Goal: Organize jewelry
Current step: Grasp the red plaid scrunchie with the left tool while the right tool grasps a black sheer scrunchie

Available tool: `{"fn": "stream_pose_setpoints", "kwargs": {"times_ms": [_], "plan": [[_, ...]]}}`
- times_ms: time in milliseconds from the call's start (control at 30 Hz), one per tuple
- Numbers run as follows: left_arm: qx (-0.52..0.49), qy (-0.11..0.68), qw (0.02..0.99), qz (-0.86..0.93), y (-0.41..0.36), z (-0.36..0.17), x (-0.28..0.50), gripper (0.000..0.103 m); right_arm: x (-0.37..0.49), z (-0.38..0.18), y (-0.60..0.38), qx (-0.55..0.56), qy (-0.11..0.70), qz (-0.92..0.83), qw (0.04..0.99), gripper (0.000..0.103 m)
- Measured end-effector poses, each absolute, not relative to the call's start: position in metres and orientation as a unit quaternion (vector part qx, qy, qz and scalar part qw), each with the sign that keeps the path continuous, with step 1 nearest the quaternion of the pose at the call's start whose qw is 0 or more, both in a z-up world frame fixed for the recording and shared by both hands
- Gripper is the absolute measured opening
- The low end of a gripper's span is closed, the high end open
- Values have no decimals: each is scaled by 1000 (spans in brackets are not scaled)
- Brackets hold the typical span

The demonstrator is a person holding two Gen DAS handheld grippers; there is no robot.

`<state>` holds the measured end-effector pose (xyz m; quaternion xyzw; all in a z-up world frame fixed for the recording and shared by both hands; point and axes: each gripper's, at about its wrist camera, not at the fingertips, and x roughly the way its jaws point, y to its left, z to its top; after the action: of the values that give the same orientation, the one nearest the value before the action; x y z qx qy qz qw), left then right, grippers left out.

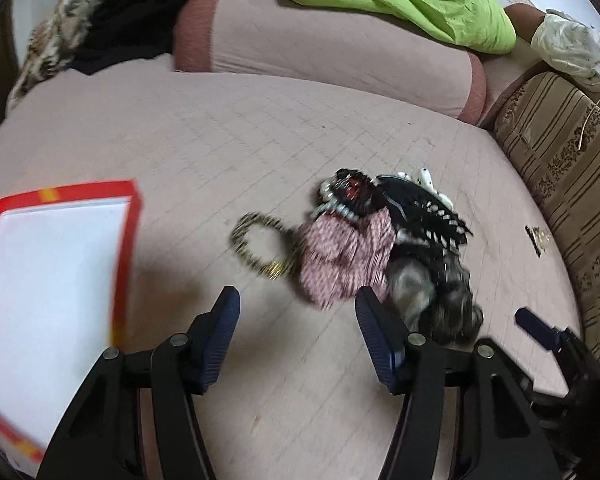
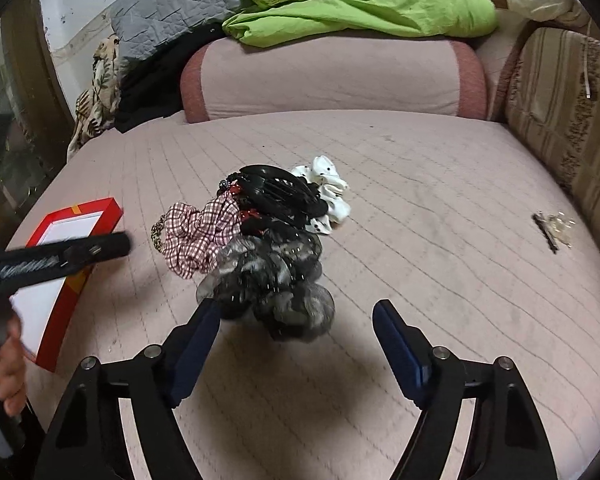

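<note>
A pile of hair accessories and jewelry lies on the pink bed: a red checked scrunchie [image 1: 346,258] [image 2: 198,236], a black claw clip [image 1: 424,210] [image 2: 282,196], a grey sheer scrunchie [image 1: 432,300] [image 2: 276,280], a white dotted scrunchie [image 2: 328,196] and a gold and black beaded bracelet [image 1: 256,246] [image 2: 158,234]. A red box with a white inside [image 1: 128,240] [image 2: 66,300] lies open at the left. My left gripper [image 1: 298,300] is open and empty just short of the pile. My right gripper [image 2: 296,312] is open, with the grey scrunchie between its fingertips.
A small hair pin with gold pieces [image 1: 536,238] [image 2: 554,228] lies apart at the right. A pink bolster [image 2: 332,76] with a green blanket [image 2: 360,4] lies at the back. A striped cushion [image 1: 560,168] [image 2: 560,112] borders the right side.
</note>
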<state>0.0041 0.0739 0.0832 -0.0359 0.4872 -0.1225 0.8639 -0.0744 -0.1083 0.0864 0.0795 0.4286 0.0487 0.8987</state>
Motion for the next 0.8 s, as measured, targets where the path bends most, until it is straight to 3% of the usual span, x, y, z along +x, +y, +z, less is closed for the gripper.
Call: {"fn": "stream_pose_setpoints", "kwargs": {"times_ms": [200, 333, 400, 433, 467, 567, 800], "plan": [[-60, 516, 841, -150, 63, 57, 44, 59, -50, 69, -113, 115, 445, 74, 885, 78], [-64, 523, 834, -164, 55, 49, 54, 59, -38, 57, -114, 134, 463, 88, 872, 61], [-63, 528, 830, -171, 51, 45, 55, 41, -36, 53, -111, 140, 470, 98, 866, 40], [-61, 534, 825, -174, 48, 43, 56, 15, -35, 51, -109, 145, 474, 104, 862, 34], [-59, 541, 820, -175, 45, 41, 56, 7, -36, 51, -109, 149, 474, 108, 861, 25], [-53, 532, 827, -174, 43, 49, 47, 6, -41, 58, -106, 151, 472, 118, 861, 12], [-82, 502, 841, -185, 72, 92, 0, 6, -71, 82, -108, 158, 462, 137, 862, 8]]}}
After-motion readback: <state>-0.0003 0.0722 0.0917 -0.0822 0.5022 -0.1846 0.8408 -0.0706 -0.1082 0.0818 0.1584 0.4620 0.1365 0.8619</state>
